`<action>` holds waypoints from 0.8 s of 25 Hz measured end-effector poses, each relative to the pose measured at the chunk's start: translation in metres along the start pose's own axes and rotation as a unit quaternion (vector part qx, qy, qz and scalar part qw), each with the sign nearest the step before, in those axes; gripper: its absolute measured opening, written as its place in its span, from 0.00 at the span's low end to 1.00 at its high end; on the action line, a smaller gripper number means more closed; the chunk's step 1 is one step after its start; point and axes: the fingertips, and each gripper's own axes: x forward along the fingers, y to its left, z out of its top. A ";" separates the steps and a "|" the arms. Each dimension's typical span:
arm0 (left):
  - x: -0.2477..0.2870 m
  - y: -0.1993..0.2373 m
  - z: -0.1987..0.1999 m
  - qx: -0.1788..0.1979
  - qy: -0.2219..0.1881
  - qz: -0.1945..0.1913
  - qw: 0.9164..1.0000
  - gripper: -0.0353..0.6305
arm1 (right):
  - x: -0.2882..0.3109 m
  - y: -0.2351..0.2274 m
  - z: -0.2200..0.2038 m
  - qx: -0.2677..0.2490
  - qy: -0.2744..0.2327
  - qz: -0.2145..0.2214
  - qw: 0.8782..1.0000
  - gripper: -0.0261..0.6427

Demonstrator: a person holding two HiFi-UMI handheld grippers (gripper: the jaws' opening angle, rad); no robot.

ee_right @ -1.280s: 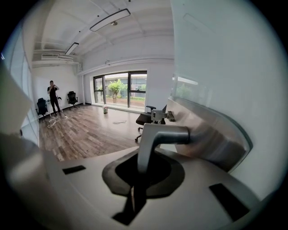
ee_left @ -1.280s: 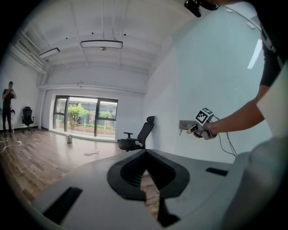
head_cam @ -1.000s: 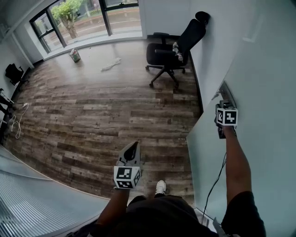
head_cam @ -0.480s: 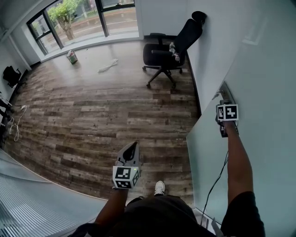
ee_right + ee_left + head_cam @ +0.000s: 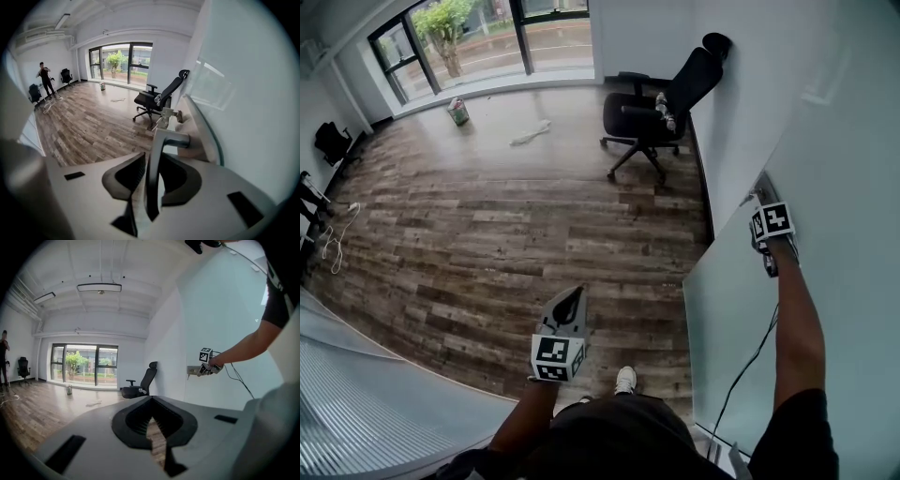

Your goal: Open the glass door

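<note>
A person, seen from above, stands on a wood floor (image 5: 487, 234) with a gripper in each hand. The frosted glass door (image 5: 722, 319) rises at the right of the head view, beside a white wall (image 5: 741, 103). The raised right arm reaches to the door's upper edge, where the metal handle (image 5: 158, 140) is mounted.

In the right gripper view, the handle is a slim lever. A short stub joins it to the door on the right. From there the lever bends and runs down the picture. Its long axis lies along the slot between the jaws, and its free end points back toward the camera.

The right gripper (image 5: 153, 157) has the lever between its jaws. They have just been opening and now stand partly apart, with a sliver of space on the left side, so they no longer clamp the lever.

The left gripper (image 5: 570, 298) is held low in front of the body, well away from the door, pointing out across the room. Its jaws meet at the tips and hold nothing.

A black office chair (image 5: 661, 103) stands against the wall past the door. Large windows (image 5: 487, 37) line the far end of the room. A thin cable (image 5: 745, 375) hangs beneath the right arm.
</note>
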 end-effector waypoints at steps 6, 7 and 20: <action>-0.040 0.012 -0.004 -0.011 -0.006 0.009 1.000 0.06 | -0.088 -0.008 0.023 -0.043 -0.116 -0.123 0.985 0.22; -0.046 0.012 -0.005 -0.013 -0.008 0.009 1.000 0.06 | -0.110 -0.002 0.031 -0.033 -0.155 -0.123 0.980 0.22; -0.152 -0.003 0.008 0.000 -0.038 -0.032 0.999 0.06 | -0.339 0.208 -0.015 0.035 -0.440 -0.062 0.895 0.06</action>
